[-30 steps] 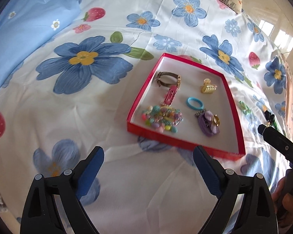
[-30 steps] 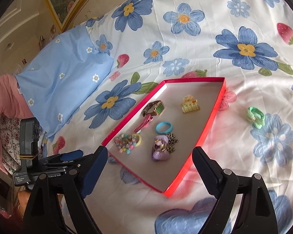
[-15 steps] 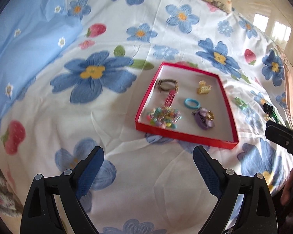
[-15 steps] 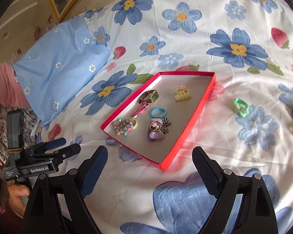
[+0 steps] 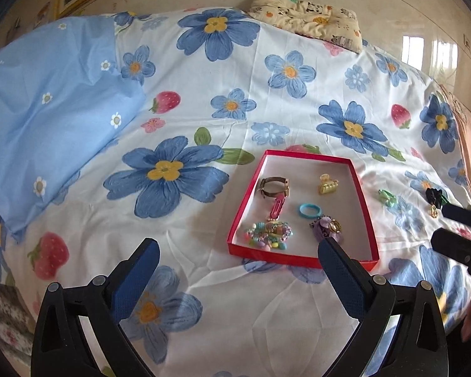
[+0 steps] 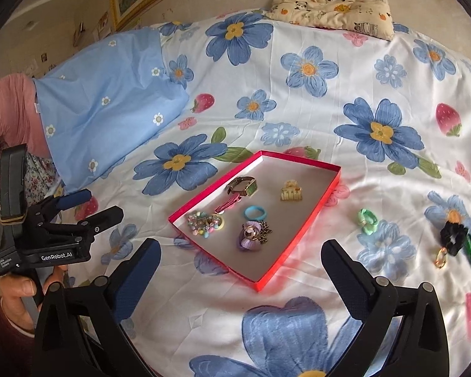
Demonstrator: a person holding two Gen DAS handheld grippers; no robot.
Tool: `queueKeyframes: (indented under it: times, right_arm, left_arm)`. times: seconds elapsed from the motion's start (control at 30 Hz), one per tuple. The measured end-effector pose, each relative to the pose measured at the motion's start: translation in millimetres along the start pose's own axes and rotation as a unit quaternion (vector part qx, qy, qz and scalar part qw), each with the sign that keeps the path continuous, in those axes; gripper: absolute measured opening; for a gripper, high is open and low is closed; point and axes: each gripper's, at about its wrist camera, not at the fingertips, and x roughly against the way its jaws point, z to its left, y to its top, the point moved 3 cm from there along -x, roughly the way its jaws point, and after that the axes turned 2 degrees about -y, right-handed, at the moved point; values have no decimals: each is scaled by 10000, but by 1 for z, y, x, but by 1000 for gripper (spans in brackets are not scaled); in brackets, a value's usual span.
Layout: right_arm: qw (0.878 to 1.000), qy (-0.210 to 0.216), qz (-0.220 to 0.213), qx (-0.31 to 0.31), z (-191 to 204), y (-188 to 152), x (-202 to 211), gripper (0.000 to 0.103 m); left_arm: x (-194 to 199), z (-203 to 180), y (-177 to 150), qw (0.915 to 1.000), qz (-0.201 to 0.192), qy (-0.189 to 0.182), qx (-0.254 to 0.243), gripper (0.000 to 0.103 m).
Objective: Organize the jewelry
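Both grippers, left and right, hover over bedsheet near tray, jaws wide apart, empty.

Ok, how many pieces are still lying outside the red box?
3 that I can make out, all on the bedsheet right of the red box: a green hair tie nearest it, then a black scrunchie with a gold ring beside it. Others may be hidden.

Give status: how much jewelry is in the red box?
Done: six pieces lie in the red box, among them the watch and bead bracelet. In hand: nothing; both tools open. Left: green scrunchie, black scrunchie and the pieces beside it, on the bedsheet.
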Motion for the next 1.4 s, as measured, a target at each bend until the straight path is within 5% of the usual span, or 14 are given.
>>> queueKeyframes:
  times: [0.33,1.4]
  right_arm:
    - [9995,-180,233,-65,-2,-41,-32,103]
    - [9995,-221,200,86,13,-40,-21,103]
  left_arm:
    - [-20,-4,-25,9994,250,212,-75,102]
    - [-1,-2,-32,9991,223,277,-232,102]
